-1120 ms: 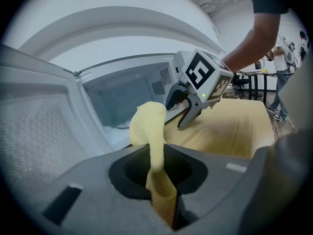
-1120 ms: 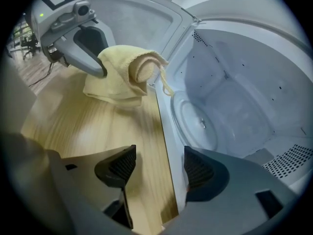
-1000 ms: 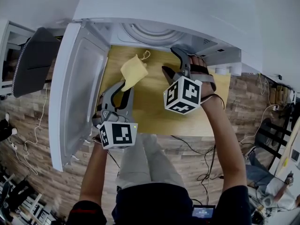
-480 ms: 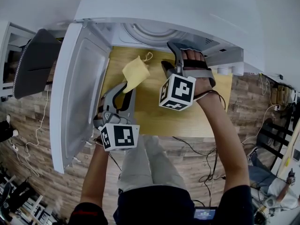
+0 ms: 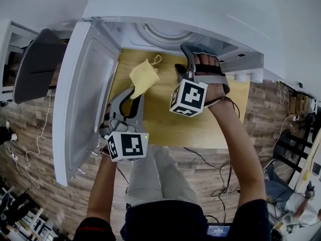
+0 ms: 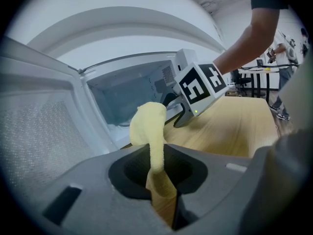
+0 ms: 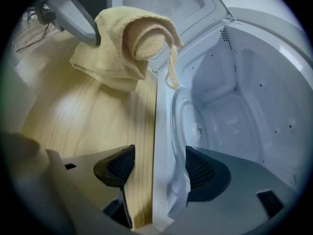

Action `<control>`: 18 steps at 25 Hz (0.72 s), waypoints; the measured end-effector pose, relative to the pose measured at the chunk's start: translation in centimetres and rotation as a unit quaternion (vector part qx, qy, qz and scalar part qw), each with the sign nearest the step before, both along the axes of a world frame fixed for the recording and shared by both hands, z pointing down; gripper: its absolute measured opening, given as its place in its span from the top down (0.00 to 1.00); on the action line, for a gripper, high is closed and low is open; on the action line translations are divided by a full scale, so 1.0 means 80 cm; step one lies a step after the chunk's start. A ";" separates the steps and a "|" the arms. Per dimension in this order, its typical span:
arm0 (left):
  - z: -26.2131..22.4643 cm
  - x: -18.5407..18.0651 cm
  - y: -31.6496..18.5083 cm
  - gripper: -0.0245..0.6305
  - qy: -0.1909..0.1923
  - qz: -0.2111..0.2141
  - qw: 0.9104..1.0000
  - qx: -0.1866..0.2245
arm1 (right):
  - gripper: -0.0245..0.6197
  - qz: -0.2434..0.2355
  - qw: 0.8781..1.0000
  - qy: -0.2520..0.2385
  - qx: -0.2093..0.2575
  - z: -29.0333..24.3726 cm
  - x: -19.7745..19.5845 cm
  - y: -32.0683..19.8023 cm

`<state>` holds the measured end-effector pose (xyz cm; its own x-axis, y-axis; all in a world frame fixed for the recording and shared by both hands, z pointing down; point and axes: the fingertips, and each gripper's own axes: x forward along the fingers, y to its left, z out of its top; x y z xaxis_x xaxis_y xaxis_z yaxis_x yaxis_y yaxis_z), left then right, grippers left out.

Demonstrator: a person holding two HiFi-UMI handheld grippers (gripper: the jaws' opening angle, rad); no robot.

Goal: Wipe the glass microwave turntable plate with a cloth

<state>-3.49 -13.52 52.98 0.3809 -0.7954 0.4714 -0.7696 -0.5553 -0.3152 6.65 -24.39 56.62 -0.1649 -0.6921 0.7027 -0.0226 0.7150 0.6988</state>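
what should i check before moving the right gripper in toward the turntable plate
1. Open microwave door: ok.
2. Hold of left gripper on yellow cloth: ok, clamped.
3. Empty right gripper, jaws apart: ok.
4. Sight of glass turntable plate inside, ahead of right gripper: ok.
5. Contact of cloth with plate: not ok, cloth hangs outside above the wooden table.
6. Dirt on plate: cannot tell.

Head view: high overhead, faces steeply down on wooden table (image 5: 165, 119), open microwave (image 5: 165, 14) at far edge.
Left gripper view: low over table's near left, looks along left gripper (image 6: 161, 180) toward far right, into cavity (image 6: 122, 104).
Right gripper view: right gripper (image 7: 155, 168) very close at cavity mouth, faces far.
All three share yellow cloth (image 5: 143, 77), wooden table, cavity.
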 end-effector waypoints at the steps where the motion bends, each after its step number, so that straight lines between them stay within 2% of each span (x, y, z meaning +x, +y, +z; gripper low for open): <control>1: -0.001 0.000 -0.002 0.86 0.001 -0.001 1.000 0.001 | 0.52 0.000 1.000 0.000 0.001 0.001 0.001 0.000; 11: -0.015 0.000 -0.033 0.86 -0.012 -0.001 1.000 0.024 | 0.52 -0.003 1.000 -0.002 0.002 0.001 0.000 0.001; 18: -0.034 0.011 -0.070 0.86 -0.050 0.014 0.997 0.057 | 0.52 -0.007 1.000 -0.003 0.008 0.002 -0.001 0.001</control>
<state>-2.59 -19.10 50.27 0.3591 -0.8360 0.4150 -0.7164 -0.5319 -0.4515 6.60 -24.29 56.78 -0.1787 -0.7012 0.6903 -0.0173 0.7037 0.7103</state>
